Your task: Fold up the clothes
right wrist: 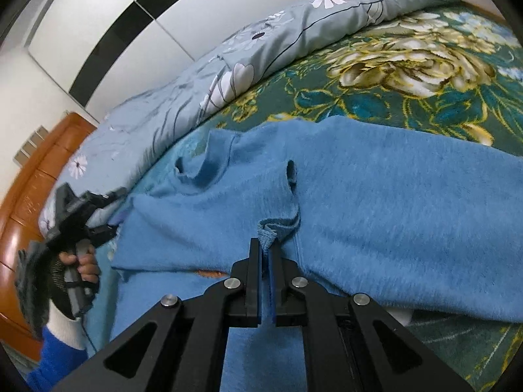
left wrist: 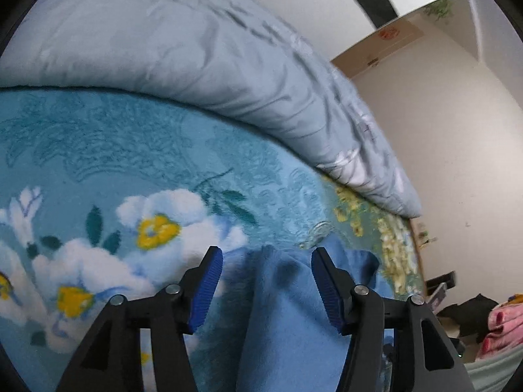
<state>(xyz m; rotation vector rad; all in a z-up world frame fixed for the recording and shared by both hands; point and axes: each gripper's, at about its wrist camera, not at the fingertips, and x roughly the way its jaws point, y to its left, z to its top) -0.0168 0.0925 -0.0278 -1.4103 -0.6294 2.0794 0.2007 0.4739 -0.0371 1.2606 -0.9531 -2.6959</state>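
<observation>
Plainly, the fuzzy blue sweater (right wrist: pixel 376 189) lies rumpled, right claw (right wrist: pixel 265 251) pinching its fold, left claw (left wrist: pixel 266 281) wide.

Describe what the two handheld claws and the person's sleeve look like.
Both claws share one build: black angular linkage arms joined by round silver pivot bolts, ending in ribbed blue pads. The left claw shows this clearly, as does the right claw. In the right wrist view, the left one has a grey pistol-style handle with a coiled spring. The sleeve is bright blue over a white cuff.
</observation>
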